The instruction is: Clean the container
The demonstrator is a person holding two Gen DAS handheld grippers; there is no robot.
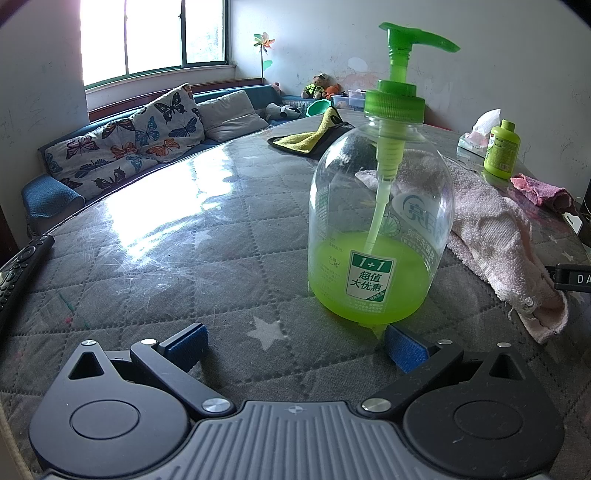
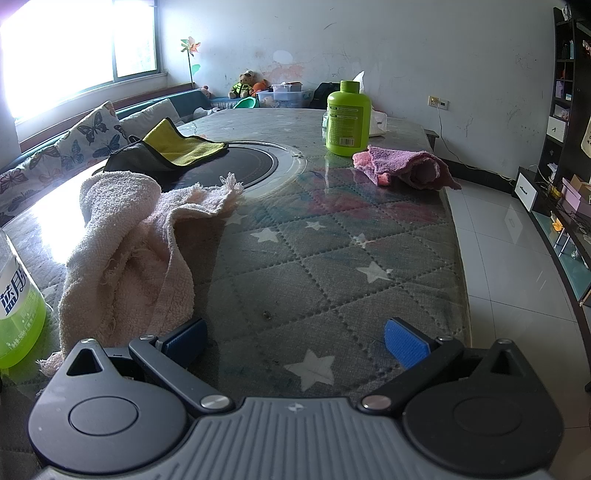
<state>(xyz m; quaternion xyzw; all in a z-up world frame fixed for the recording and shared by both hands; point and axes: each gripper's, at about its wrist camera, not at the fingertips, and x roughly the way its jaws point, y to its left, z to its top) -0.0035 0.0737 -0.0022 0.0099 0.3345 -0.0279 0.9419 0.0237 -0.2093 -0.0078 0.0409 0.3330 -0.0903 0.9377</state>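
Daylight pours in from a window (image 1: 153, 35) at the upper left of both views, blown out to pure white with a faint purple fringe. It throws a broad white glare patch across the glossy tabletop (image 1: 147, 229) at left centre, showing fine scratches. The right side of each frame is dimmer and evenly lit, with soft, weak shadows. Focus is sharp in the middle. Fisheye distortion bends the tabletop edge and walls into curves, and the frame corners fall to black.
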